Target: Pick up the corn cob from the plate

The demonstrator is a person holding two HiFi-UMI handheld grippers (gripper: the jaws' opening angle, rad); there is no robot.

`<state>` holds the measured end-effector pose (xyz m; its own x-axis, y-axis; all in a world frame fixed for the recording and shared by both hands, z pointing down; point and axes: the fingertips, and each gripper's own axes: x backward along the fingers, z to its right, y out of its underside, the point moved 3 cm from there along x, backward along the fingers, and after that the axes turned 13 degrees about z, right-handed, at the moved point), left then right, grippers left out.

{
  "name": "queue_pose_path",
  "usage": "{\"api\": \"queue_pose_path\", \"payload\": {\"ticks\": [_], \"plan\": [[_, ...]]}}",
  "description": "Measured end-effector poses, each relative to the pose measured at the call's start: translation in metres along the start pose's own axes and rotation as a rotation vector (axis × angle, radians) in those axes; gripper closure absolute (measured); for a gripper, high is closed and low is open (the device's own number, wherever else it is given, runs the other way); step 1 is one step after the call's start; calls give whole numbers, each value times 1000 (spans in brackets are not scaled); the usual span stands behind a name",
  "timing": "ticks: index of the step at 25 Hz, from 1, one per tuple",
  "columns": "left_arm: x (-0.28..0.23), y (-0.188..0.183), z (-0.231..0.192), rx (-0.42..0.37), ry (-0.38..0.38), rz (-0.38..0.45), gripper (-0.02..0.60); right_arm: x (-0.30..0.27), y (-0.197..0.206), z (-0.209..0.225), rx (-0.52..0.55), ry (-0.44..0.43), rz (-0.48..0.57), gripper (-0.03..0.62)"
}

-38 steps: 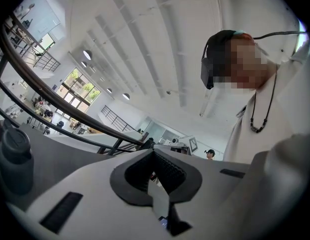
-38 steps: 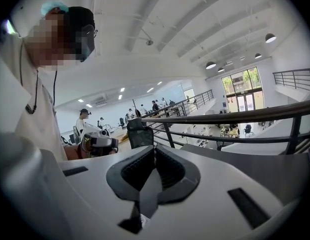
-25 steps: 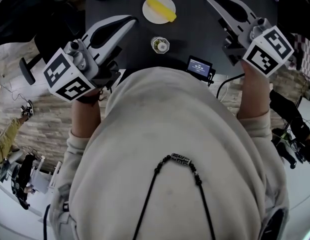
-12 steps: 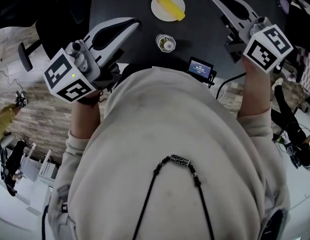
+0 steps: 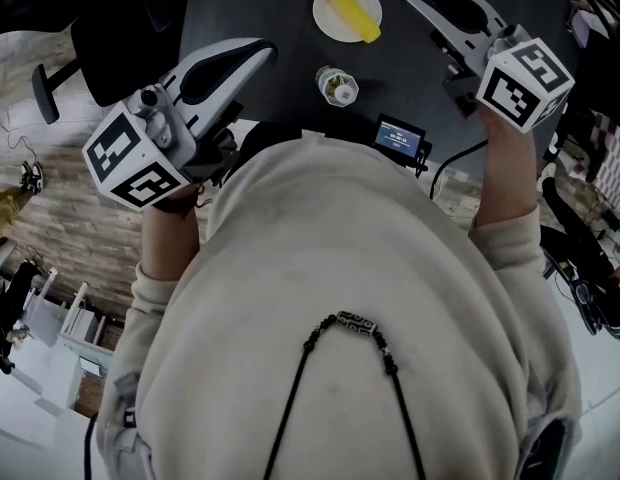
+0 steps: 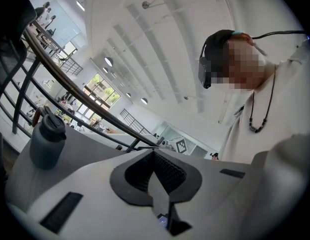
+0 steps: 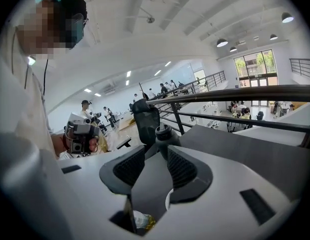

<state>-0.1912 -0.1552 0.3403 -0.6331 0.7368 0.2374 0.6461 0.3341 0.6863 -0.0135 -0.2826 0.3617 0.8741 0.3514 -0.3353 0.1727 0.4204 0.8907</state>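
The right gripper (image 7: 155, 154) has just been opening; its jaws stand partly apart, with only bare desk (image 5: 240, 8) showing between them and nothing touched; the left gripper (image 6: 155, 154) has its jaws together, empty; the corn cob (image 5: 352, 10) lies flat on the white plate (image 5: 328, 20), just left of the right gripper's tip and apart from it; in the head view its long axis runs from upper left to lower right.

A black railing (image 7: 245, 93) crosses a bright white hall with tall windows (image 7: 255, 66) and ceiling lamps (image 7: 222, 42).
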Motion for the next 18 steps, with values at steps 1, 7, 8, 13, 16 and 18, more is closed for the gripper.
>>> {"api": "queue_pose_path", "payload": {"ticks": [1,7,8,13,16,18], "plan": [[1,0,0,1,-7,2,580,-2,4,3,-5,5,-12,453],[9,4,-4,14,-45,9,580,-19,52,30,-21,28,-117,403],[10,5,-5,18,-51,9,580,-23,61,35,-26,29,-134,391],[20,6,-8,32,-75,27,580,-39,94,49,-57,40,-202,360],[26,8,-9,36,-94,41,580,-48,112,54,-75,41,-243,340],[31,9,-9,39,-106,44,580,-53,123,58,-88,46,-269,330]]}}
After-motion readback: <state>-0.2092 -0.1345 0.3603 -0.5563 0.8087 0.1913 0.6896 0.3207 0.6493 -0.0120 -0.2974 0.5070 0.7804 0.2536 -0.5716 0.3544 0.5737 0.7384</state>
